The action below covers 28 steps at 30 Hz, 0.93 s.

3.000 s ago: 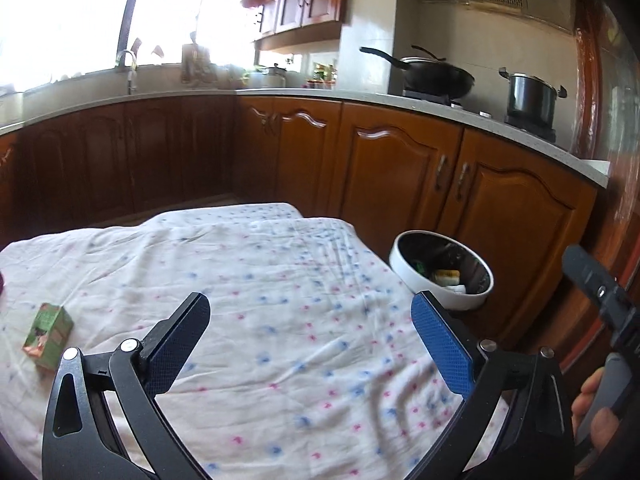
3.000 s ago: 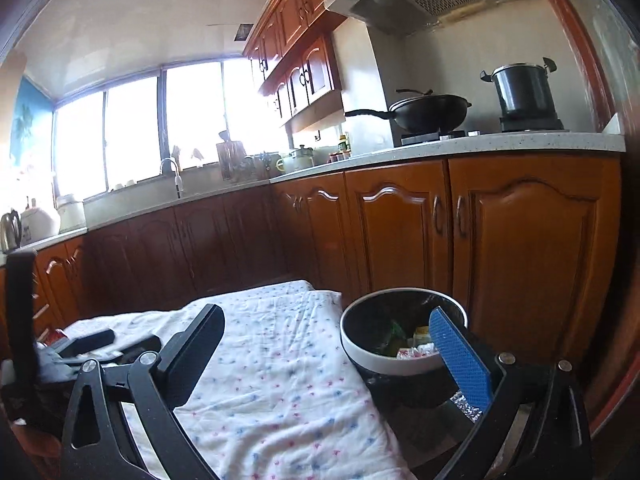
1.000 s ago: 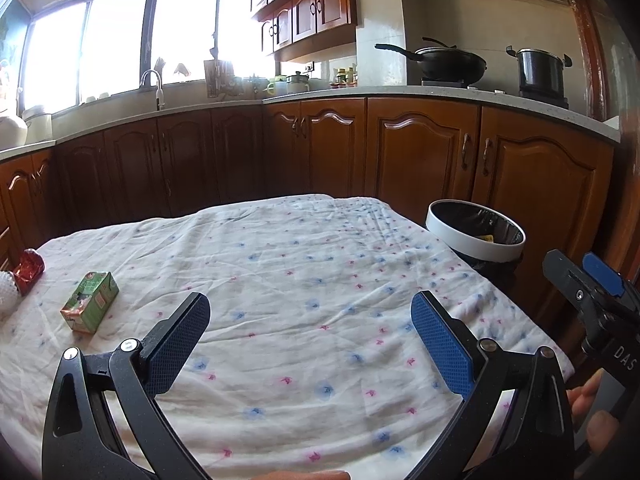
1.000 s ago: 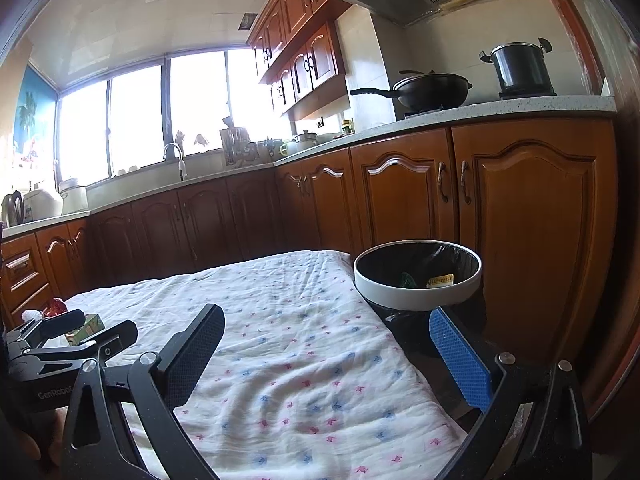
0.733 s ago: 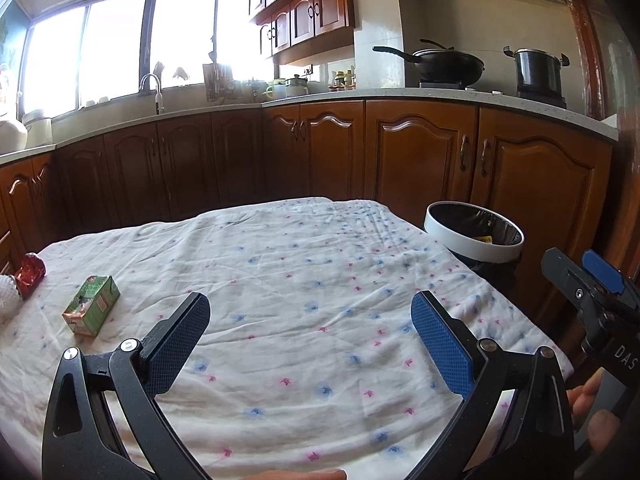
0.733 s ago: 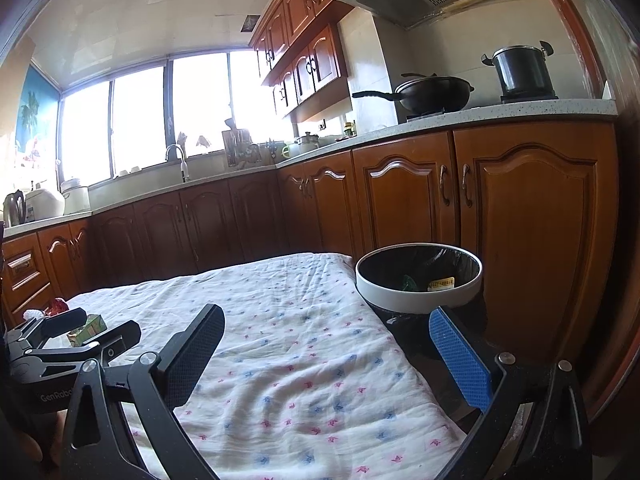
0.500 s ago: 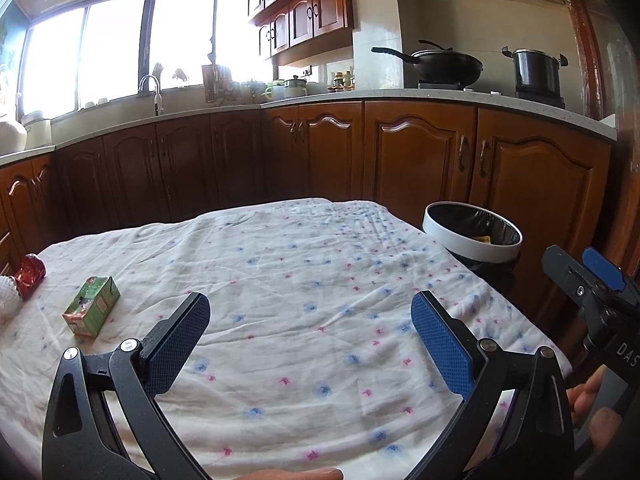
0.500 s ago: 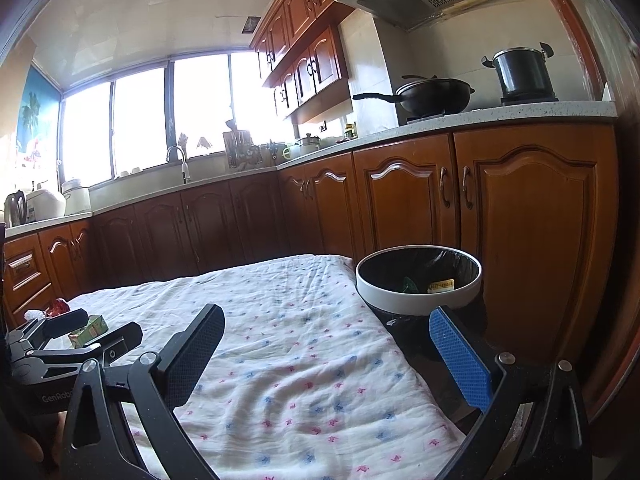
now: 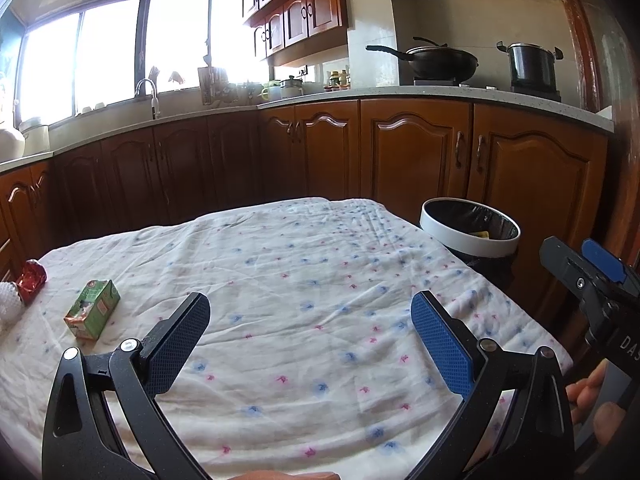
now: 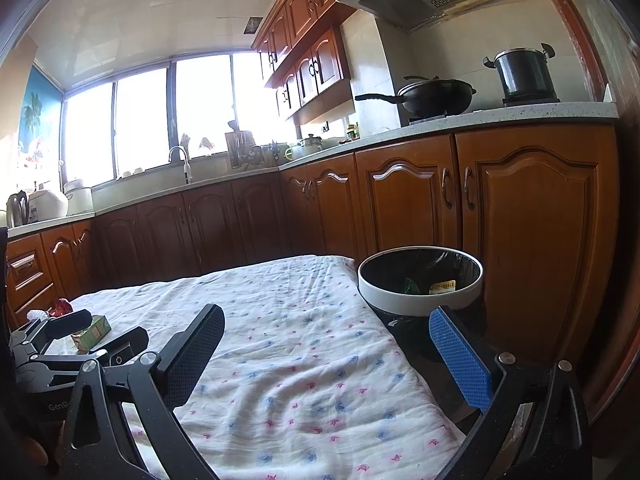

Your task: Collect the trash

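At lower left of the left view, a green carton (image 9: pixel 93 309) is lying on the cloth-covered bench (image 9: pixel 304 292) beside a red wrapper (image 9: pixel 33 276), while both left tongs (image 9: pixel 308 340) and right tongs (image 10: pixel 326 354) are gaping empty, the bin (image 9: pixel 470 230) sitting right.

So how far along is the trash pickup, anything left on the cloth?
Some trash already lies in the white-rimmed black-lined bin. Nothing is in hand: left gripper and right gripper are both open and empty. Left on the floral cloth: green drink carton, red crumpled wrapper, white netted ball.
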Motion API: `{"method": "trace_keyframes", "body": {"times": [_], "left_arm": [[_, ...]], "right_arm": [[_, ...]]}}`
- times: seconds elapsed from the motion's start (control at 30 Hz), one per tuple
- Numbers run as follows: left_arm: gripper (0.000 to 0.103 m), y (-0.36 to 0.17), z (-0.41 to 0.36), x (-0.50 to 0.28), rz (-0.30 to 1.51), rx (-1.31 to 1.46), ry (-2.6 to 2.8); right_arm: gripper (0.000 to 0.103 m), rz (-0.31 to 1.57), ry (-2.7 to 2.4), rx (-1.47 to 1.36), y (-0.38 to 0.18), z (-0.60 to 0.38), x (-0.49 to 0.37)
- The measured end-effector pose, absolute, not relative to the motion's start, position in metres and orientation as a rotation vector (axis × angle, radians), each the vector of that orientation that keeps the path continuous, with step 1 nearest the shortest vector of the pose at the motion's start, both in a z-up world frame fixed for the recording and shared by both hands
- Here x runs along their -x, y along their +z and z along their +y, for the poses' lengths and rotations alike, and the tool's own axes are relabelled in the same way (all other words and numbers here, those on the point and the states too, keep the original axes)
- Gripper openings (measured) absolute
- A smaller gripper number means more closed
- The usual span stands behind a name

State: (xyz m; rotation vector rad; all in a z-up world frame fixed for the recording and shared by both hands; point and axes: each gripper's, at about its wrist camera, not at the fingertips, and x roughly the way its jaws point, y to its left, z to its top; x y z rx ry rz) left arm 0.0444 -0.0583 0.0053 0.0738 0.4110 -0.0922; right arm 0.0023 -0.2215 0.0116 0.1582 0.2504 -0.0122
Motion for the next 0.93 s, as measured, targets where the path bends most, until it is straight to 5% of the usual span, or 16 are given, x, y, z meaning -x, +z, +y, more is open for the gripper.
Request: {"method": "trace_keyframes", "body": {"times": [0.93], "left_arm": [[0.103,-0.004,-0.040,-0.069,0.518,-0.041,-0.055]], "right_arm": [[0.103,0.423,0.046,-0.175,0.013,-0.216,-0.039]]}}
